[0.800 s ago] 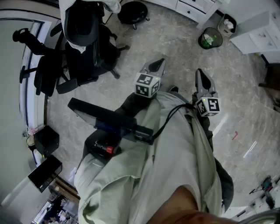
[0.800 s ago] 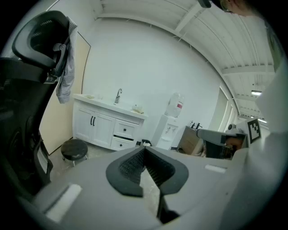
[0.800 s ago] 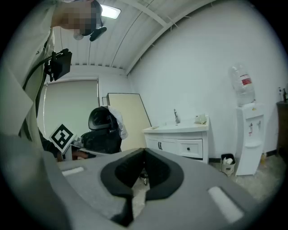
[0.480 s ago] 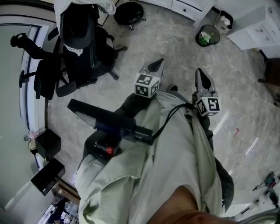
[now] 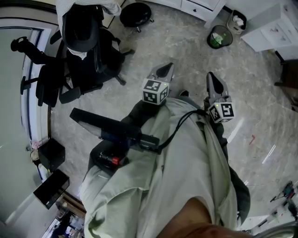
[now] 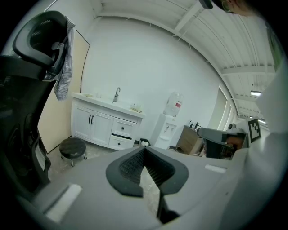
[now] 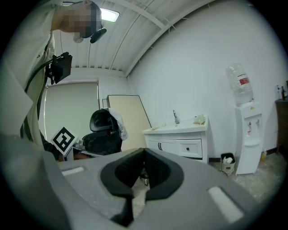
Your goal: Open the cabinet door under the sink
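Observation:
The white sink cabinet stands against the far wall, a faucet on its top. Its two doors carry dark handles and are closed, with drawers to their right. In the right gripper view the same cabinet is at mid distance, its doors closed. From the head view only its lower edge shows at the top. My left gripper and right gripper are held in front of the person's body, both shut and empty, far from the cabinet.
A black office chair with a shirt draped over it stands at the left. A black round stool sits near the cabinet. A small bin and a water dispenser stand to the cabinet's right. Open stone floor lies between.
The head view has drifted a little, so the chair, stool and bin sit slightly higher and further left. Both grippers stay shut in much the same place.

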### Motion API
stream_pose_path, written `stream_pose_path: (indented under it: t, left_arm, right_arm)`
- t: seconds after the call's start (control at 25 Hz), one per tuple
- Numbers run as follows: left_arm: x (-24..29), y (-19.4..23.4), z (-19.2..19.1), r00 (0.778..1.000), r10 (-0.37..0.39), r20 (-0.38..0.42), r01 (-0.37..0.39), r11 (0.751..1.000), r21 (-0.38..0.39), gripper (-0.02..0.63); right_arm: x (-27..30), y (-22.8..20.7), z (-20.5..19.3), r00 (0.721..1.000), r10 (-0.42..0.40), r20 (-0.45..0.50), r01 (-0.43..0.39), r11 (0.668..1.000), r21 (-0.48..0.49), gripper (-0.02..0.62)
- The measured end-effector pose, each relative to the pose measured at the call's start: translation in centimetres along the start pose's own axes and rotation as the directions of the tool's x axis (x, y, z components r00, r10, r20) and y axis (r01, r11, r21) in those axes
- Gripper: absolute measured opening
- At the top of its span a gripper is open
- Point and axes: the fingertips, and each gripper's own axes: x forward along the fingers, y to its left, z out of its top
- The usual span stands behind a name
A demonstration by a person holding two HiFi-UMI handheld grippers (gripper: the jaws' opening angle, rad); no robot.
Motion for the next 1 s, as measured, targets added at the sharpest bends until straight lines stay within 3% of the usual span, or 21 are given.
stream_pose_path:
  t: [0.4, 0.8, 1.0]
  left_arm:
    - [-0.7, -1.6, -0.5, 1.000, 0.021, 0.023, -0.021, 1.000, -0.004, 0.008]
    - [-2.2, -3.8, -1.1, 0.996, 0.077, 0.047, -0.079, 0.996, 0.043, 0.008]
    - [-3.8, -2.9, -1.0, 0.987, 0.143, 0.079, -0.143, 0.990, -0.008, 0.008]
  right_arm:
    - [-1.8, -1.3, 0.2, 1.000, -0.003, 0.029, 0.002, 0.999, 0.034, 0.002]
    - [-2.9, -0.8, 0.6, 0.993, 0.097, 0.064, -0.097, 0.995, -0.006, 0.002]
    - [-2.7, -0.5, 0.1, 0.988, 0.137, 0.068, -0.138, 0.990, 0.000, 0.002]
